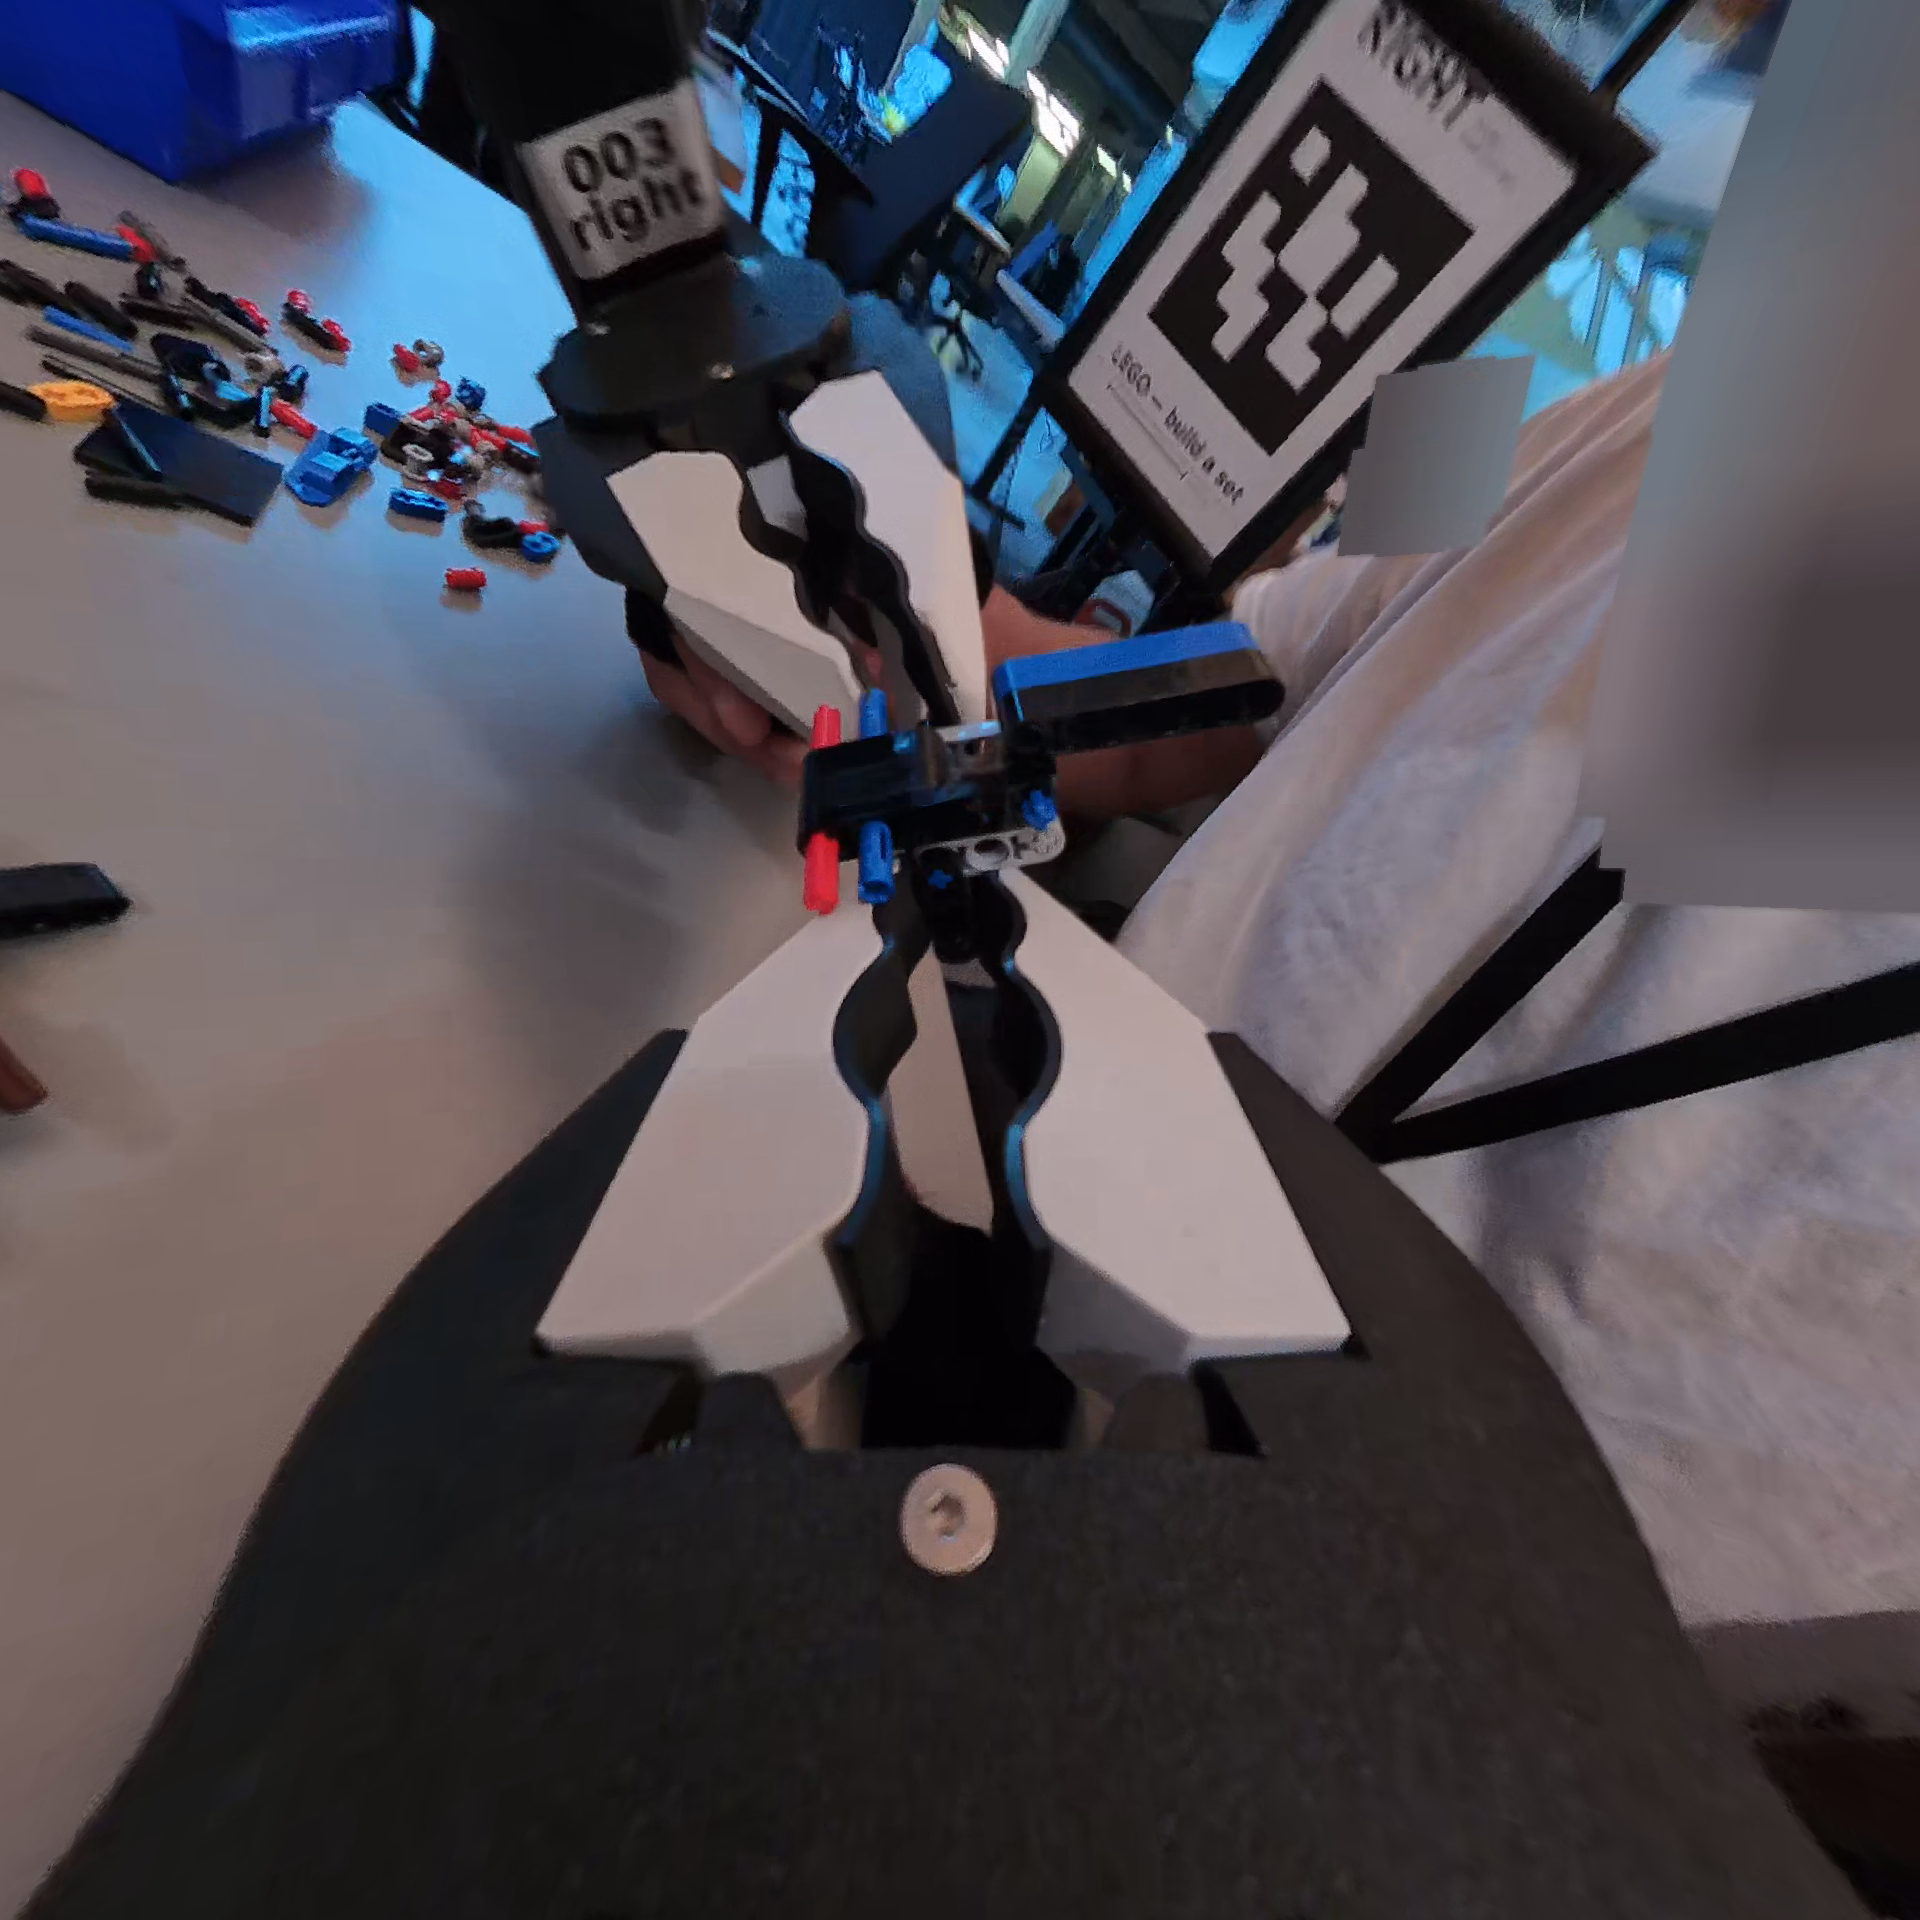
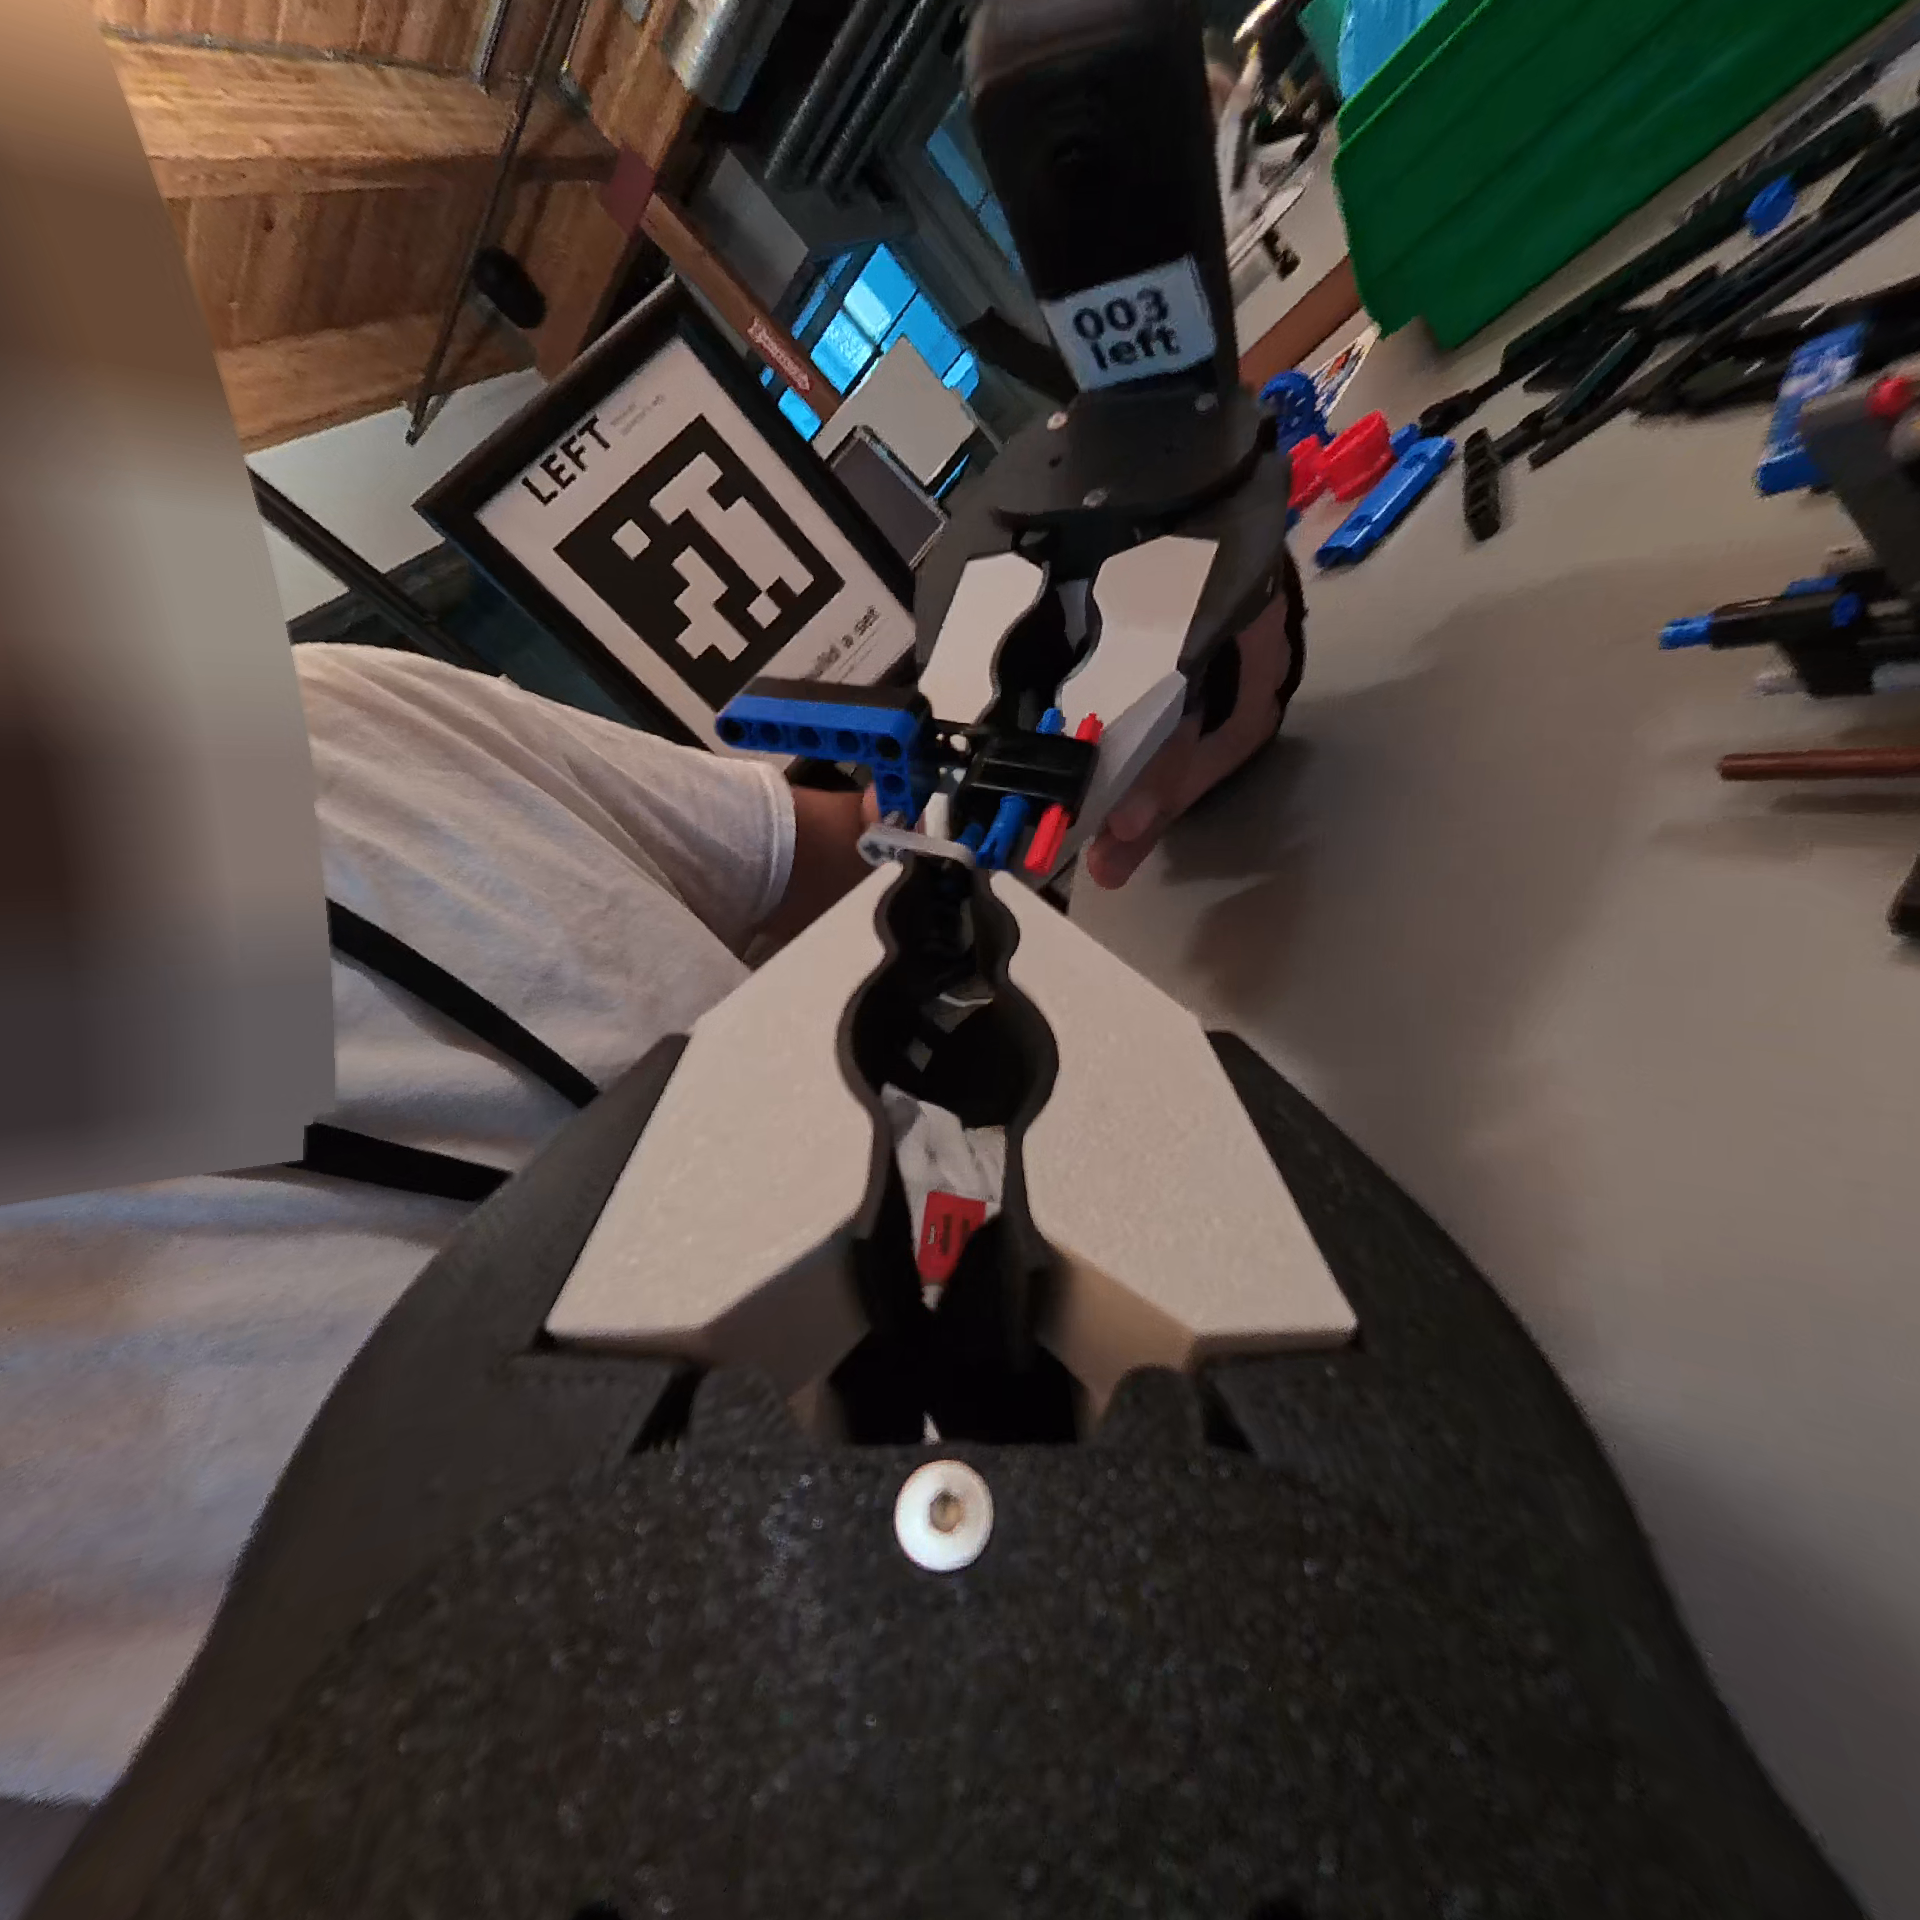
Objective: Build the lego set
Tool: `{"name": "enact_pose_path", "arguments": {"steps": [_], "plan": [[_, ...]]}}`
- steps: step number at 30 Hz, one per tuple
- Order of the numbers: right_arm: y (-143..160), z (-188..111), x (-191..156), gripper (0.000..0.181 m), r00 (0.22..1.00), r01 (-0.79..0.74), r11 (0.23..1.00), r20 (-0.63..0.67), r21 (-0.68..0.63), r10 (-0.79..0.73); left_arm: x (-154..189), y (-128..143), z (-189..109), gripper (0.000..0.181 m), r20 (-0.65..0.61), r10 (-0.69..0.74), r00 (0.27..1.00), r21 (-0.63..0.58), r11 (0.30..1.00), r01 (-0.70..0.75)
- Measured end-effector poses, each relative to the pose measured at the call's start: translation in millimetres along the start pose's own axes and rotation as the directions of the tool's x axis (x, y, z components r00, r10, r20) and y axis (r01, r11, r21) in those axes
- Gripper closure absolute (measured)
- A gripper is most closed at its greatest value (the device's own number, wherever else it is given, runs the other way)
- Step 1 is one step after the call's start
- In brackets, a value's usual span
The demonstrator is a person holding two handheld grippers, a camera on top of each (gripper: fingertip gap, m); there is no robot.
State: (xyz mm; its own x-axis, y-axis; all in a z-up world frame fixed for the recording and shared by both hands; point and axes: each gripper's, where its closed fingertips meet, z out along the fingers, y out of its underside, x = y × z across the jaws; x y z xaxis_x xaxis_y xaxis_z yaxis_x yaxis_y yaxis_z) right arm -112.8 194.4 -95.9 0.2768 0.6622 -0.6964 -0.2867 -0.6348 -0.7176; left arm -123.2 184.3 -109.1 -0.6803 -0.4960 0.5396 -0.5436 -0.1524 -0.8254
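**Both grippers pinching one small lego assembly above the table**

Leftmost from the assembly (image 1: 930, 795), in my left wrist view, loose red, blue and black parts (image 1: 312, 416) lie scattered on the grey table (image 1: 364, 935), well apart from it, and a blue bin (image 1: 187, 73) sits beyond them at the table's far corner. Just left of the assembly's black core, a red pin (image 1: 821, 868) and a blue pin (image 1: 873, 857) stick out side by side. My left gripper (image 1: 951, 904) comes up from below, its jaws narrowed onto the assembly's lower black end. Opposite, my right gripper (image 1: 899, 707) reaches down from above and is clamped on the upper side. To the right of the assembly, a blue-and-black beam (image 1: 1132, 675) juts out toward my white sleeve (image 1: 1403, 779).

From the right wrist view, that beam (image 2: 821, 722) points left of the assembly (image 2: 997, 779), toward a framed marker sign (image 2: 696, 551). My right gripper (image 2: 940, 883) is nearly closed on the assembly's near end, and my left gripper (image 2: 1049, 717) holds the far side. Farther right, more loose pieces (image 2: 1361, 478) and a green bin (image 2: 1558, 145) rest on the table (image 2: 1455, 1039).
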Motion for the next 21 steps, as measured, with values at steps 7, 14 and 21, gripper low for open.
{"name": "enact_pose_path", "arguments": {"steps": [7,14,21], "plan": [[1.6,1.0,-6.7,0.174,0.999,0.013,1.000,0.041,-0.014,-0.012,2.9,-0.8,3.6,0.175,-0.004,0.052,0.999,-0.008,0.999,-0.052],[-14.3,-6.4,4.1,0.170,0.998,0.039,0.994,-0.046,0.101,-0.034,-11.0,-14.6,-1.5,0.175,0.032,-0.063,0.998,0.103,0.993,0.059],[-8.5,-7.9,11.3,0.173,0.989,0.087,0.994,-0.125,0.062,-0.079,-16.9,-17.9,-5.3,0.175,0.083,-0.066,0.994,0.137,0.989,0.054]]}}
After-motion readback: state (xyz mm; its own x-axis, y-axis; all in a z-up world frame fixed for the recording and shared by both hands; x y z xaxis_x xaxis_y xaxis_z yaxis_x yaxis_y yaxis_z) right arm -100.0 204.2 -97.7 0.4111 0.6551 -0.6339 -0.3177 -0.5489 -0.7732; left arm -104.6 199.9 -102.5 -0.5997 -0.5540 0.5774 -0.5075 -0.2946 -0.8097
